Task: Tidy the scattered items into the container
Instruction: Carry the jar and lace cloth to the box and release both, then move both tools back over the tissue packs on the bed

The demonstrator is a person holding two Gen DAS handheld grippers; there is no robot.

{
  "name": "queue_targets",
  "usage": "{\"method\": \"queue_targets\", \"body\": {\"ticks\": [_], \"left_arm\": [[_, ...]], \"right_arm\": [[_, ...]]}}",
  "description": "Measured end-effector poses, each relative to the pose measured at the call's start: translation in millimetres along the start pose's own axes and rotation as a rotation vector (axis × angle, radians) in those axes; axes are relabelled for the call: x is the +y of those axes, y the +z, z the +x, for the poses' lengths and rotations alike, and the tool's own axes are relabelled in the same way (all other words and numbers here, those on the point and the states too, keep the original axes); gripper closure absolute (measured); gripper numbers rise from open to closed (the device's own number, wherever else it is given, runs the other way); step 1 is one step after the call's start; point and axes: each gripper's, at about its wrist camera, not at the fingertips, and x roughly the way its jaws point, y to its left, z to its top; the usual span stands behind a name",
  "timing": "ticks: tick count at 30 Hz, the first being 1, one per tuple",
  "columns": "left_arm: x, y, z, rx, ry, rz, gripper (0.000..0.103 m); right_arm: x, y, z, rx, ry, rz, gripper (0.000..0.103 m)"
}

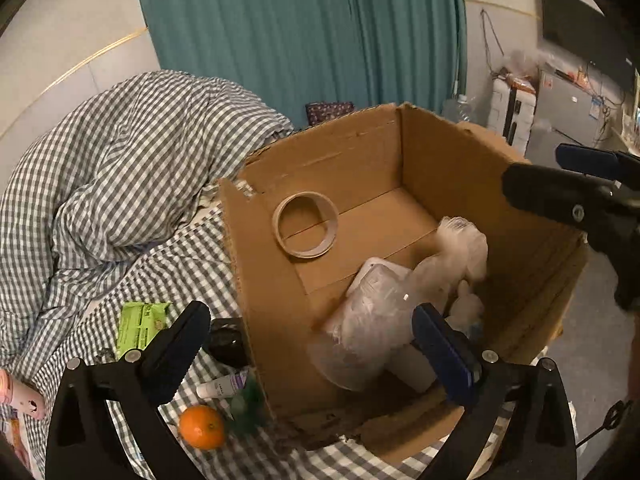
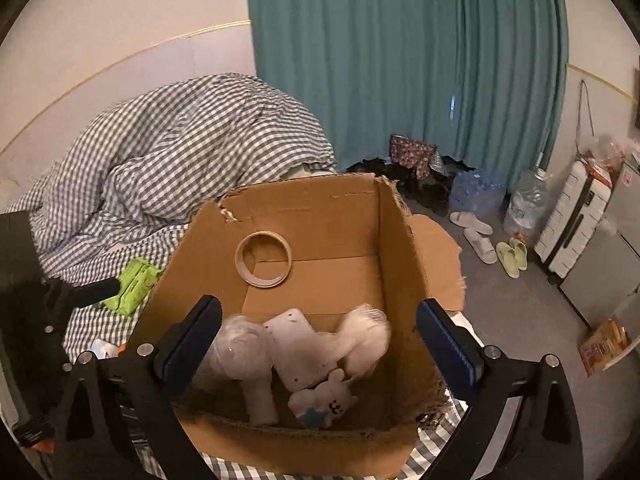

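An open cardboard box [image 1: 272, 304] [image 2: 404, 264] stands on the checked bed. Inside lie a tape roll [image 1: 306, 225] [image 2: 263, 260], a clear plastic bottle [image 1: 372, 332] [image 2: 240, 344], a white flat case [image 2: 298, 350], a blurred white bag [image 1: 464, 248] [image 2: 366, 334] and a small bear toy [image 2: 326, 402]. My left gripper [image 1: 316, 344] is open and empty over the box's near left wall. My right gripper [image 2: 318, 338] is open and empty above the box; it shows in the left wrist view [image 1: 576, 184]. Outside the box lie an orange [image 1: 201, 427], a small white bottle [image 1: 222, 388], a dark round object [image 1: 228, 346] and a green packet [image 1: 140, 326] [image 2: 132, 286].
A bunched checked duvet [image 1: 132, 160] [image 2: 192, 144] fills the bed's left. A teal curtain [image 2: 400, 60] hangs behind. On the floor to the right are slippers [image 2: 480, 244], water bottles [image 2: 524, 204] and a white suitcase [image 2: 572, 220]. A pink object [image 1: 24, 398] lies at the far left.
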Motion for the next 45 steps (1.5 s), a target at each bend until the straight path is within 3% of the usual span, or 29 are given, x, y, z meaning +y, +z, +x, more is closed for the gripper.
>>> {"method": "queue_targets", "body": {"ticks": [7, 14, 17, 23, 27, 31, 37, 45], "left_arm": [[12, -7, -11, 0.001, -0.002, -0.035, 0.0], [42, -32, -39, -0.011, 0.049, -0.068, 0.0], [79, -67, -58, 0.006, 0.113, -0.094, 0.0], [191, -162, -88, 0.163, 0.327, -0.263, 0.0], [264, -235, -104, 0.251, 0.454, -0.426, 0.0], [311, -289, -120, 0.281, 0.519, -0.535, 0.0], [356, -333, -123, 0.285, 0.495, -0.606, 0.0], [379, -335, -89, 0.274, 0.431, -0.614, 0.0]], "right_arm": [[8, -9, -9, 0.015, 0.015, 0.005, 0.005], [40, -17, -41, -0.017, 0.103, -0.076, 0.005], [69, -27, -55, -0.028, 0.162, -0.158, 0.005], [145, -48, -62, -0.001, 0.309, -0.318, 0.005], [200, -62, -48, 0.058, 0.41, -0.387, 0.005], [250, -78, -23, 0.121, 0.471, -0.459, 0.005], [310, -97, 15, 0.217, 0.466, -0.558, 0.005], [349, -103, 57, 0.289, 0.473, -0.606, 0.005]]}}
